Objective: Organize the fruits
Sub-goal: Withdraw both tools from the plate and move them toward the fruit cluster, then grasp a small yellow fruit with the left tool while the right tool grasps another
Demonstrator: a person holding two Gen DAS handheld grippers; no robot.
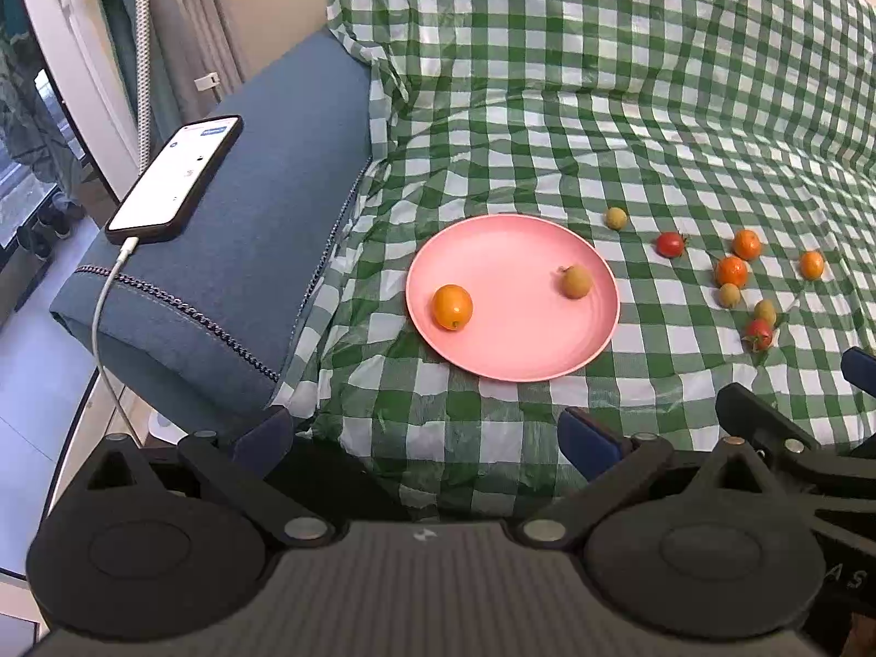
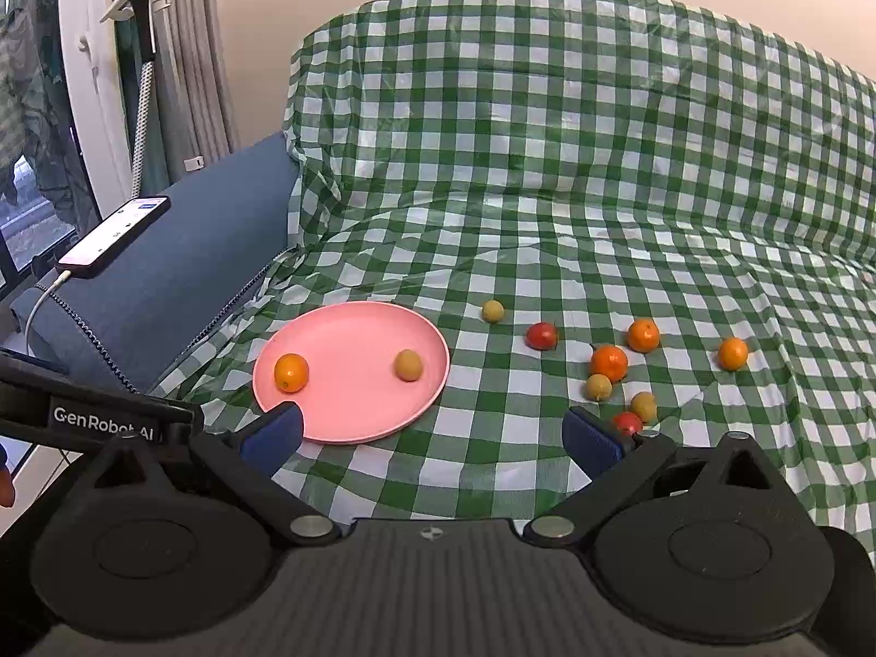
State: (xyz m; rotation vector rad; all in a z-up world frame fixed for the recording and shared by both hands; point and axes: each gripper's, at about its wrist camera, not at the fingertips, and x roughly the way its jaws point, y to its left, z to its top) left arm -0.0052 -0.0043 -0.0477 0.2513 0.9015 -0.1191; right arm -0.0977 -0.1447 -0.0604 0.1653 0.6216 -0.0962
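Note:
A pink plate [image 1: 514, 339] [image 2: 350, 410] lies on the green checked cloth and holds an orange fruit [image 1: 452, 306] [image 2: 291, 372] and a tan fruit [image 1: 576, 281] [image 2: 408, 365]. To its right, several loose fruits lie on the cloth: a tan one [image 1: 616, 217] [image 2: 493, 310], a red tomato [image 1: 671, 244] [image 2: 541, 335], oranges [image 1: 731, 271] [image 2: 609, 362] and another tomato [image 1: 758, 334] [image 2: 627, 422]. My left gripper [image 1: 427, 432] is open and empty, short of the plate. My right gripper [image 2: 432, 432] is open and empty, near the plate's front right.
A blue sofa armrest [image 1: 246, 252] [image 2: 164, 284] stands left of the plate with a phone [image 1: 175, 178] [image 2: 115, 235] on a charging cable. The cloth rises over the sofa back [image 1: 602, 27] behind. The right gripper's body shows at the left view's right edge [image 1: 794, 438].

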